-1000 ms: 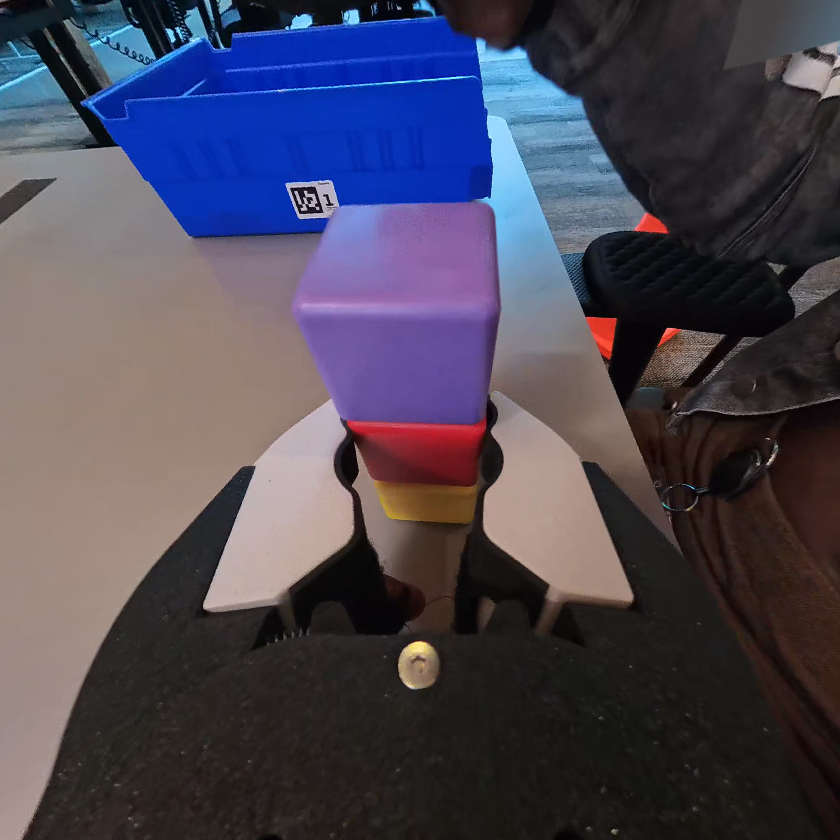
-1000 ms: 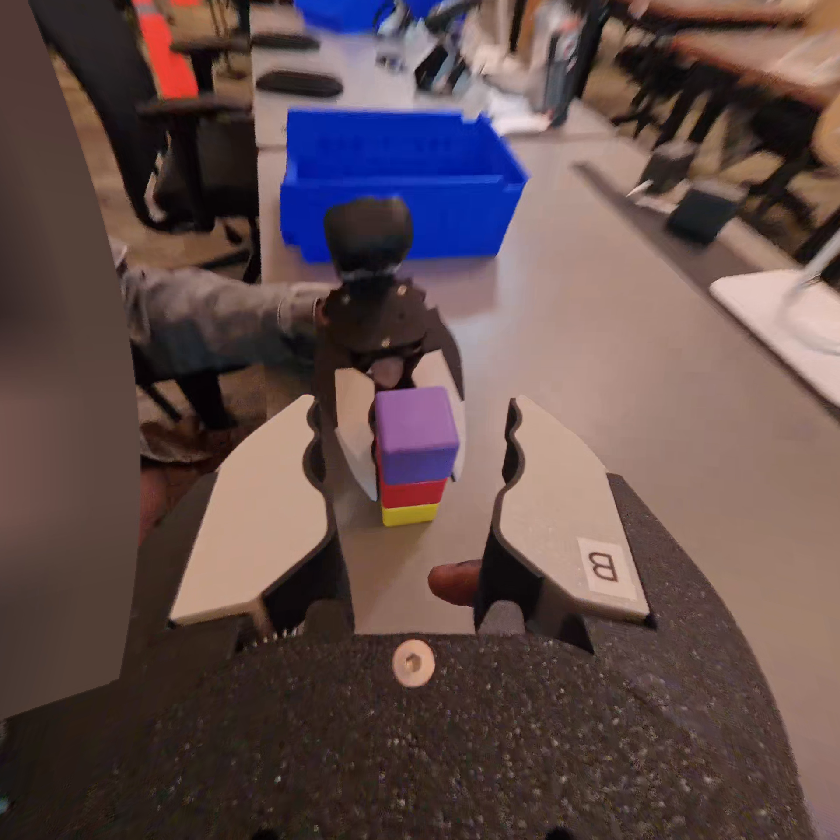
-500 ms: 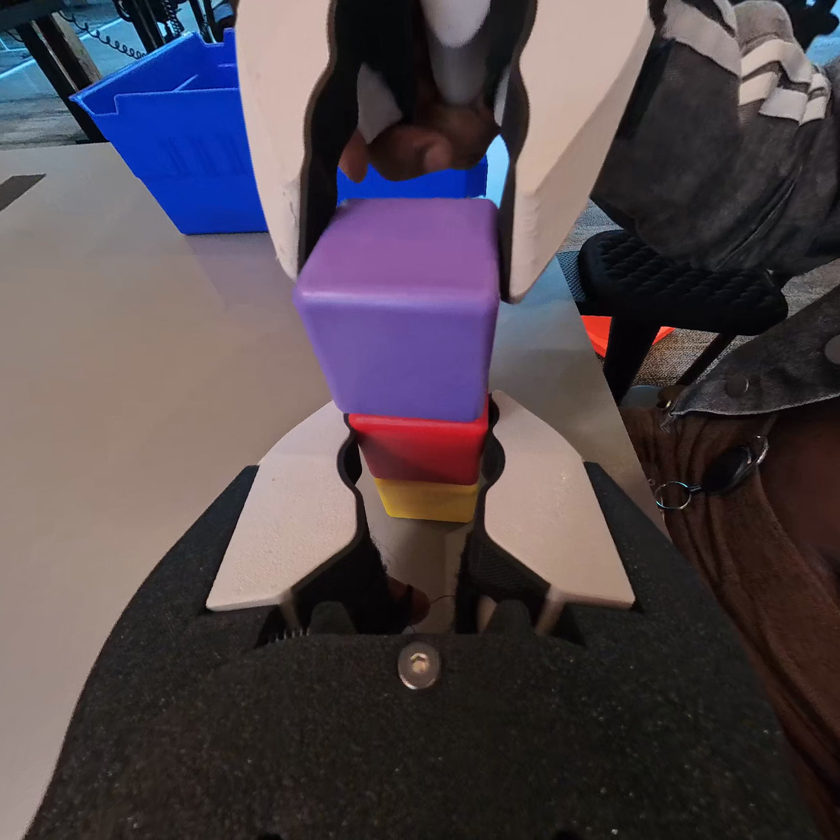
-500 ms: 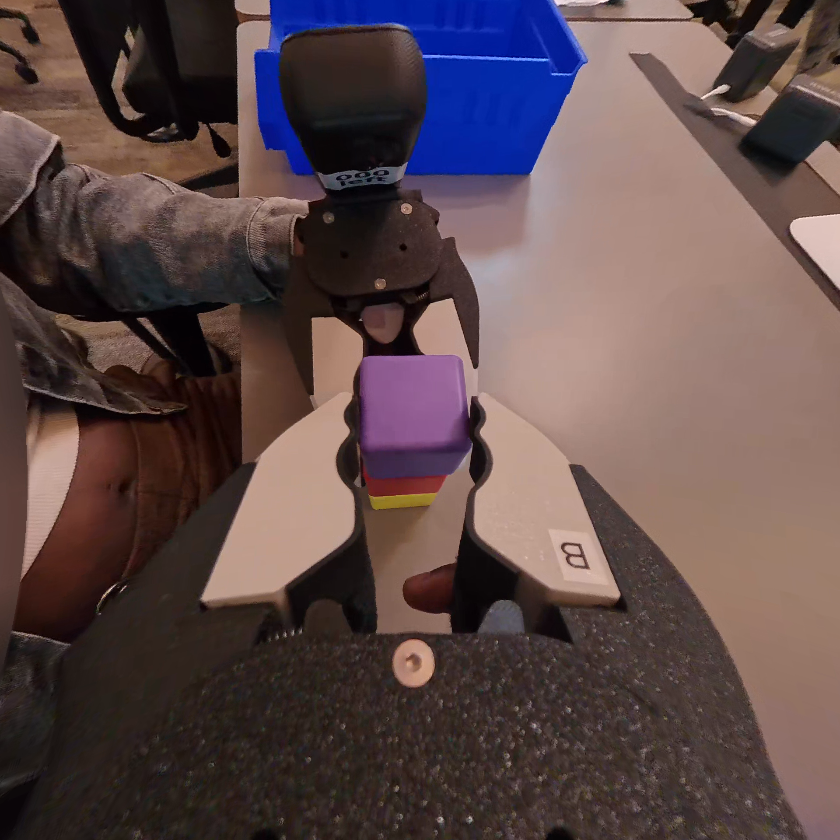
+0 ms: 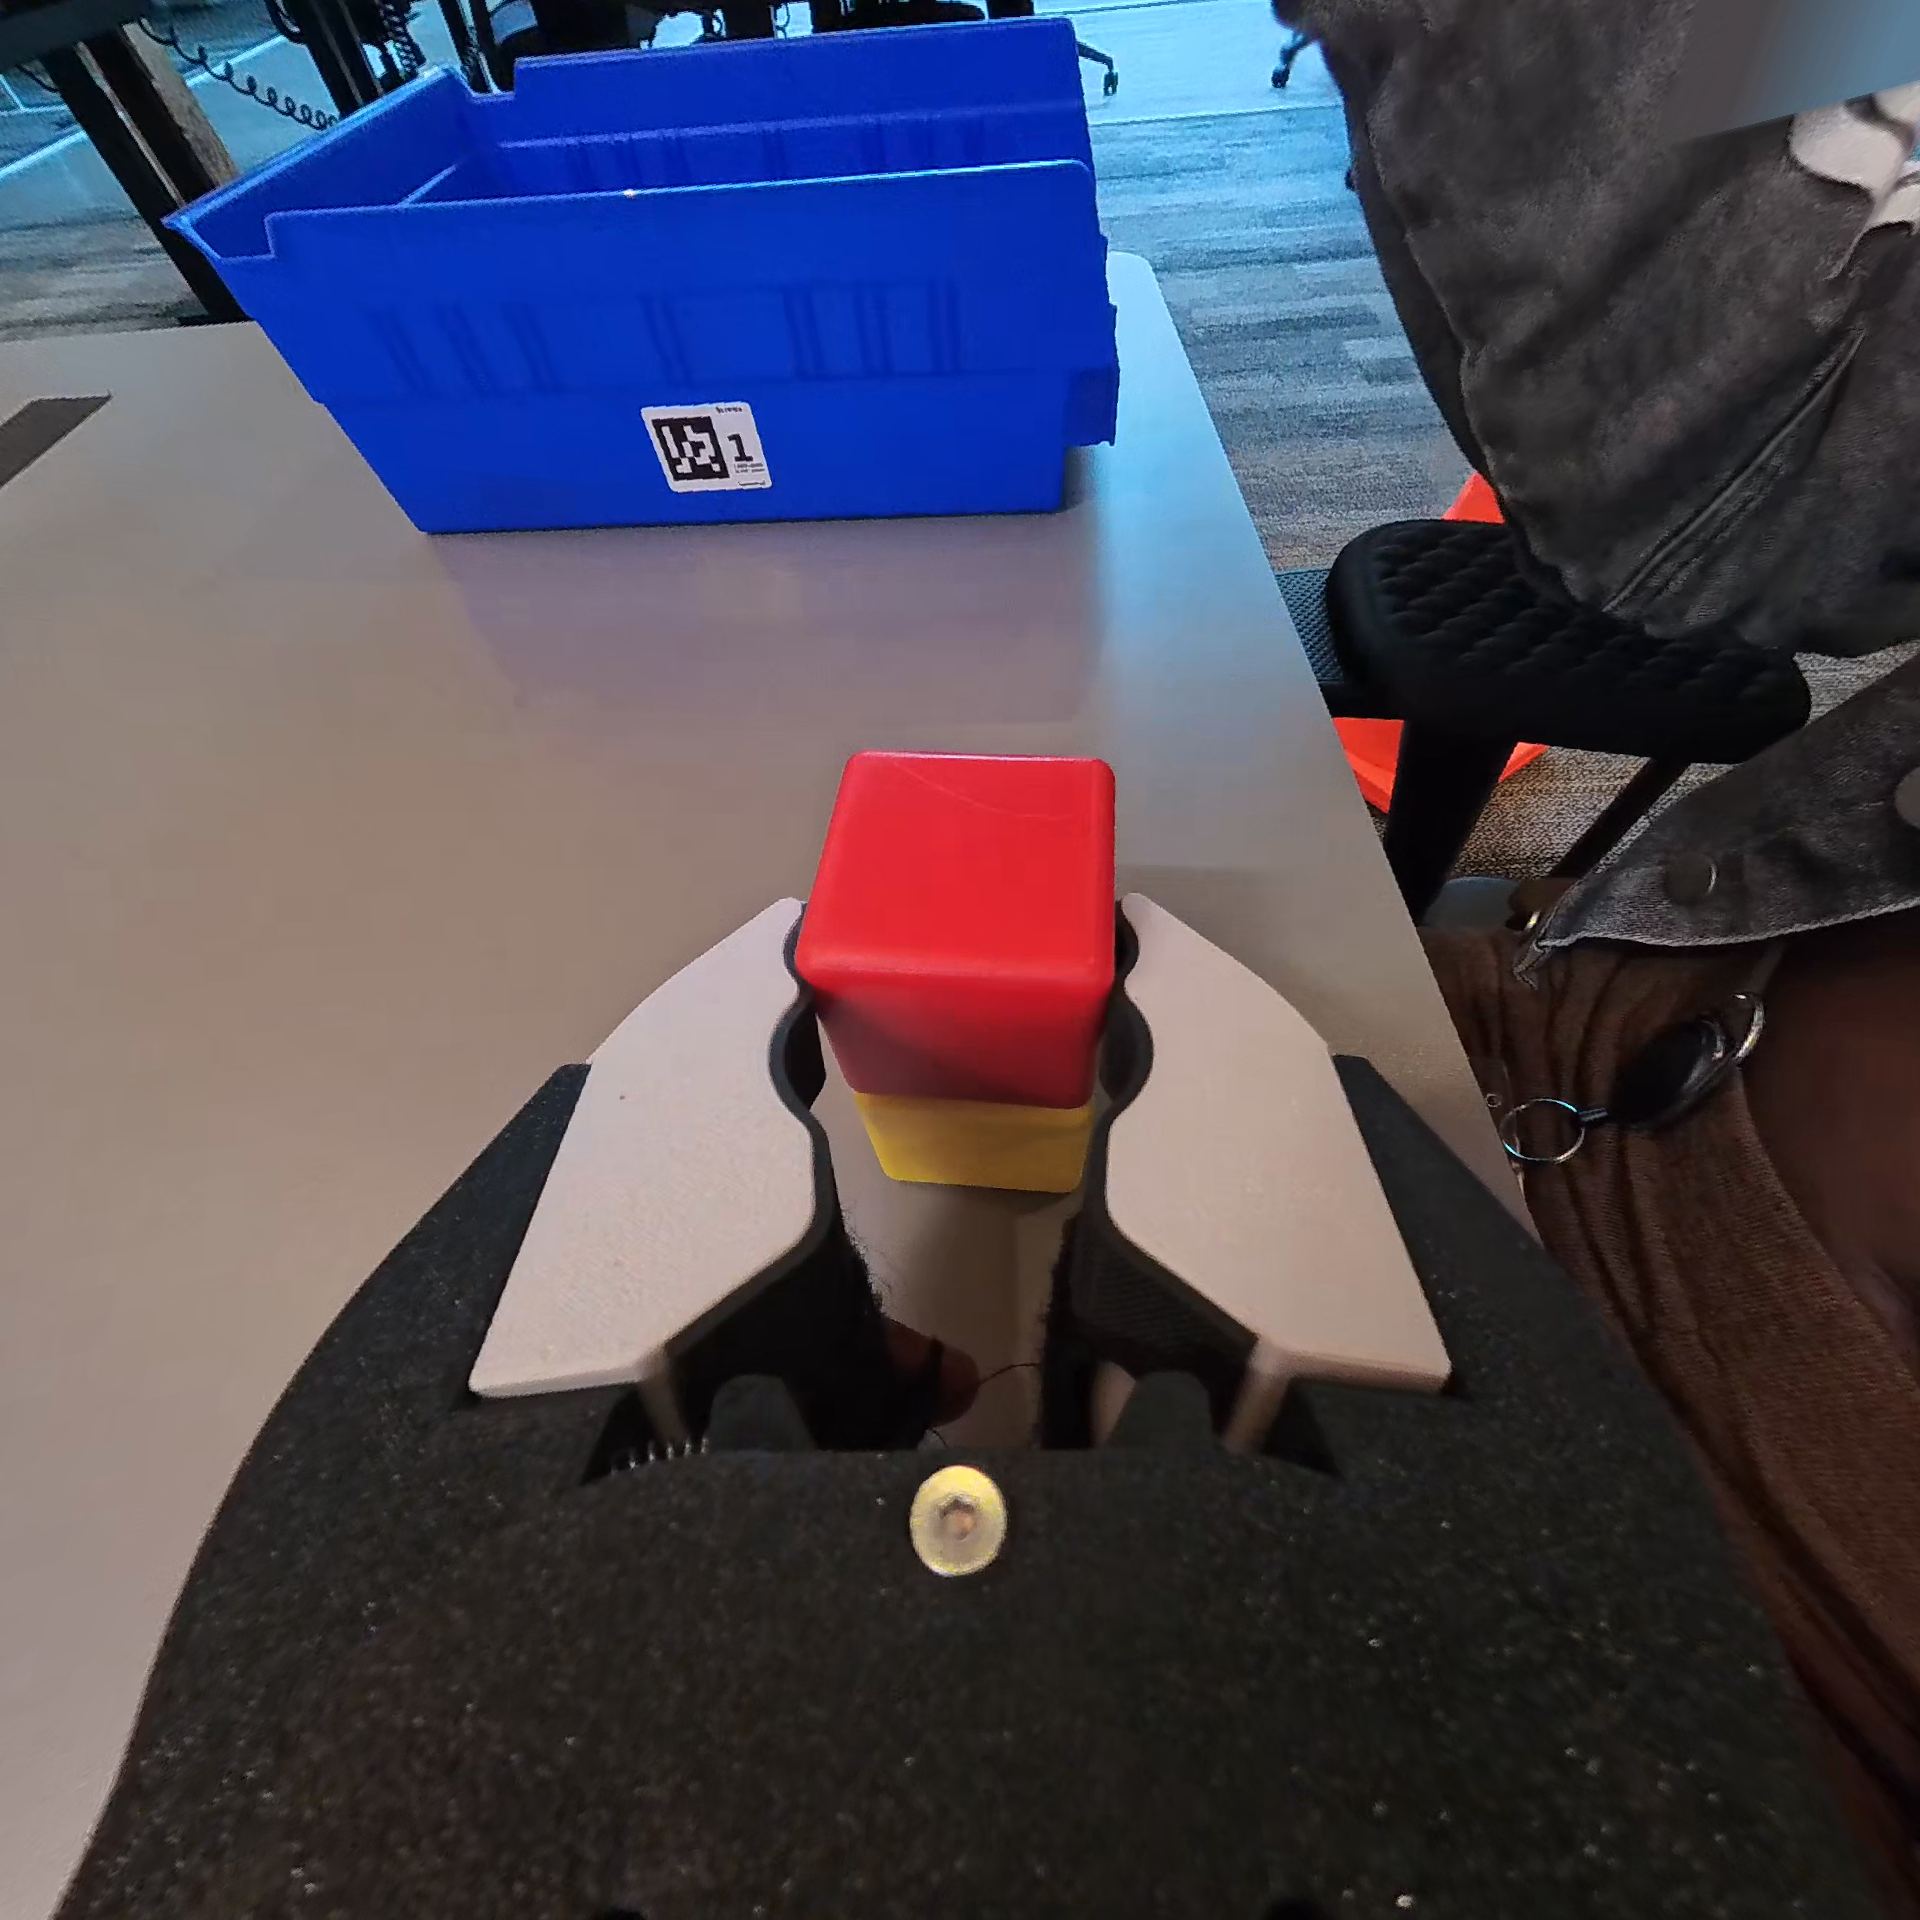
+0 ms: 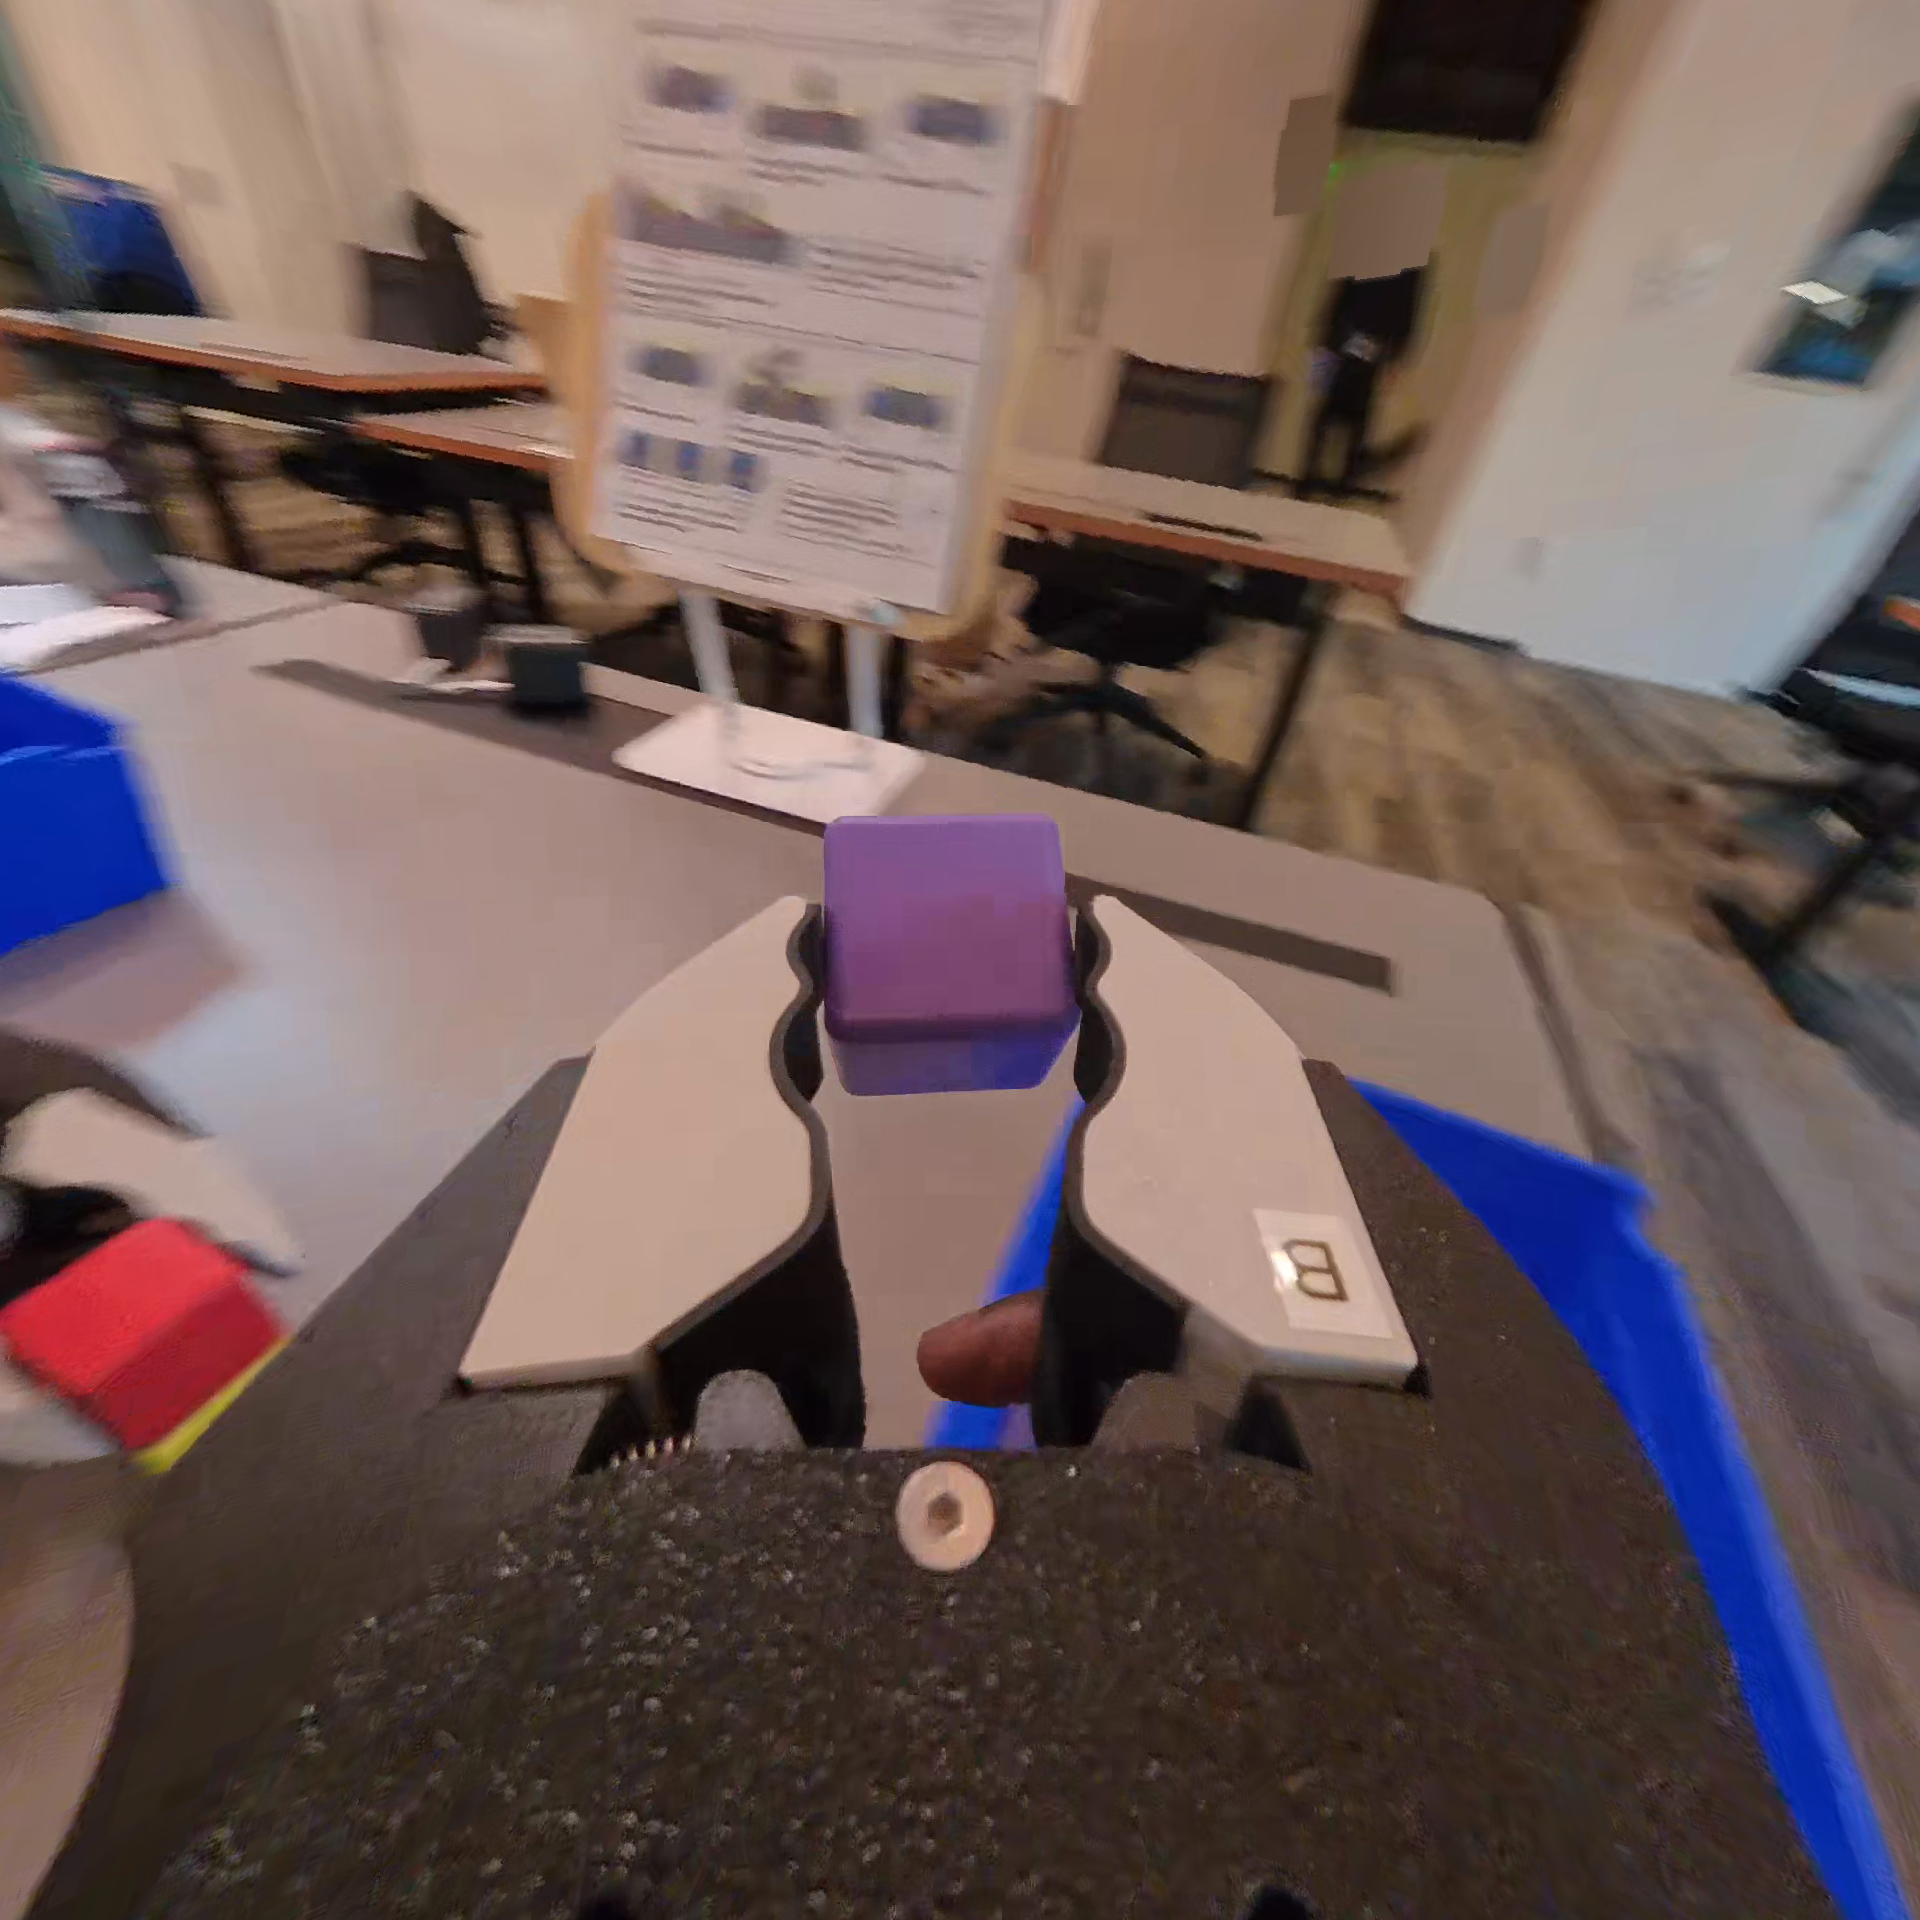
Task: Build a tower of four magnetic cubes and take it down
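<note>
Your bench [image 5: 312, 779] is a smooth grey slab with a rounded far corner on the right. A blue bin [image 5: 675, 312] stands on it at the far end, bearing a white sticker [image 5: 707, 447] on its near wall. Nearer you, close to the right edge, a yellow cube [image 5: 977, 1143] rests flat on the surface with a red cube [image 5: 961, 914] stacked on top. A dark strip [image 5: 47, 431] lies at the left margin. From the right wrist view, your bench also carries a white stand base [image 6: 769, 758], a small dark box [image 6: 545, 675], and another blue bin [image 6: 1558, 1299] below the tongs.
</note>
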